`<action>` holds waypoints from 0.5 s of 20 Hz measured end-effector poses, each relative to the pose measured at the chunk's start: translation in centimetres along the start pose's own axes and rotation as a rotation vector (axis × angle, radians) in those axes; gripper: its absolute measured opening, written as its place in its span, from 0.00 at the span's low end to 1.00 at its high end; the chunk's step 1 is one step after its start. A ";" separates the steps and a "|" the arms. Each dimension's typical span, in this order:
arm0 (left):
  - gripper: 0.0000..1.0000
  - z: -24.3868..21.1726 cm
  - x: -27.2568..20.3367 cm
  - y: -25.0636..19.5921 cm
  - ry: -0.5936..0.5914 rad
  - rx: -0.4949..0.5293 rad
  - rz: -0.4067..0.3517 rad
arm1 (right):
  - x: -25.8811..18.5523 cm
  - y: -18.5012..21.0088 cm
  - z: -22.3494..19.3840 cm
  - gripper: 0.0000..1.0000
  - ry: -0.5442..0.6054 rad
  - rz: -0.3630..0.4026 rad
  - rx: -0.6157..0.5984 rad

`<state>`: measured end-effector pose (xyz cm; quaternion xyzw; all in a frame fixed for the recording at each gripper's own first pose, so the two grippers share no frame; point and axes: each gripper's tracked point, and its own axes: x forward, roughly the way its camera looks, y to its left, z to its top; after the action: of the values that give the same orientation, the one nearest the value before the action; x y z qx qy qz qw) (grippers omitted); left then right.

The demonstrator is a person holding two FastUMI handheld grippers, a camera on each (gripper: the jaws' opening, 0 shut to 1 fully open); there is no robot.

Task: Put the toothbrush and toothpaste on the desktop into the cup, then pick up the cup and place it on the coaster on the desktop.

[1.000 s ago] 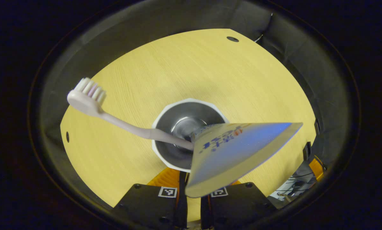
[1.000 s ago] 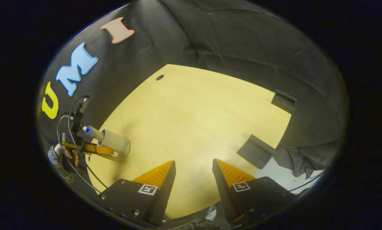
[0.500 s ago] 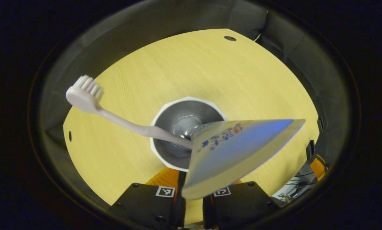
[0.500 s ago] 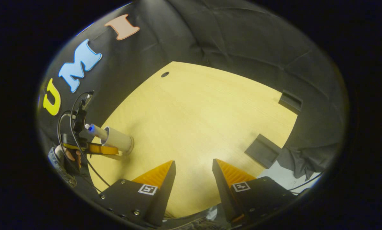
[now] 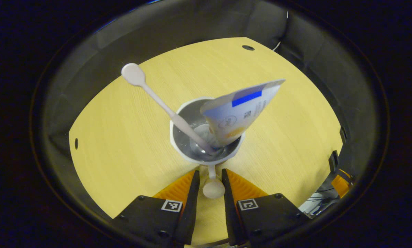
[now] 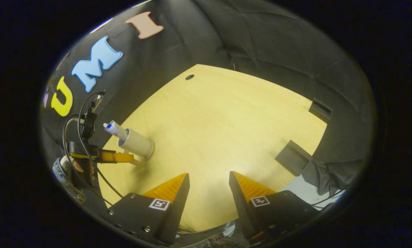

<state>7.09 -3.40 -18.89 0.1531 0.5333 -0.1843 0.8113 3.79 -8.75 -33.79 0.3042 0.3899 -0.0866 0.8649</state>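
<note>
Recording booth: black cloth wall (image 6: 261, 44) enclosing a light wooden bench (image 6: 223, 117) with a cable hole (image 6: 189, 77).

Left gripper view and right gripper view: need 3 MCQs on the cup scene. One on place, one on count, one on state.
1. Where is the toothpaste tube?
A. standing in the cup
B. lying flat beside the cup
C. held in the right gripper

2. How many items stick out of the cup?
A. one
B. two
C. three

3. How does the right gripper stand?
A. open, with nothing between its fingers
B. shut on the cup
C. shut on the toothpaste tube

Key:
1. A, since the left gripper view shows the tube's lower end down inside the cup.
2. B, since the toothbrush and the toothpaste tube both rise from it.
3. A, since the right gripper view shows bare wood in the gap between its fingers.
</note>
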 end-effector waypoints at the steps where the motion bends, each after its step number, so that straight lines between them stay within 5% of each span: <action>1: 0.53 -0.5 -1.6 0.9 -0.016 -0.008 -0.004 | -0.1 0.8 0.1 0.70 -0.004 0.011 -0.017; 2: 0.53 -1.0 -3.3 1.9 -0.034 -0.018 -0.001 | -0.2 1.7 0.2 0.70 -0.005 0.022 -0.034; 3: 0.36 -1.5 -5.2 2.9 -0.055 -0.026 0.000 | -0.1 2.6 0.2 0.70 -0.005 0.036 -0.049; 4: 0.36 -2.1 -7.2 4.1 -0.073 -0.036 0.006 | -0.1 3.7 0.2 0.70 -0.001 0.055 -0.065; 6: 0.62 -3.2 -11.6 6.8 -0.121 -0.056 0.025 | 0.3 6.3 0.5 0.70 0.006 0.097 -0.097; 8: 0.62 -4.9 -16.5 10.2 -0.152 -0.080 0.059 | 0.9 9.3 1.0 0.70 0.017 0.143 -0.140; 10: 0.62 -6.1 -13.9 8.6 -0.195 -0.109 0.101 | 1.7 12.3 1.3 0.70 0.019 0.180 -0.195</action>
<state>1.08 8.80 -8.01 0.1168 0.4526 -0.1278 0.8747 10.52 0.51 -28.75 0.2534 0.3758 0.0327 0.8908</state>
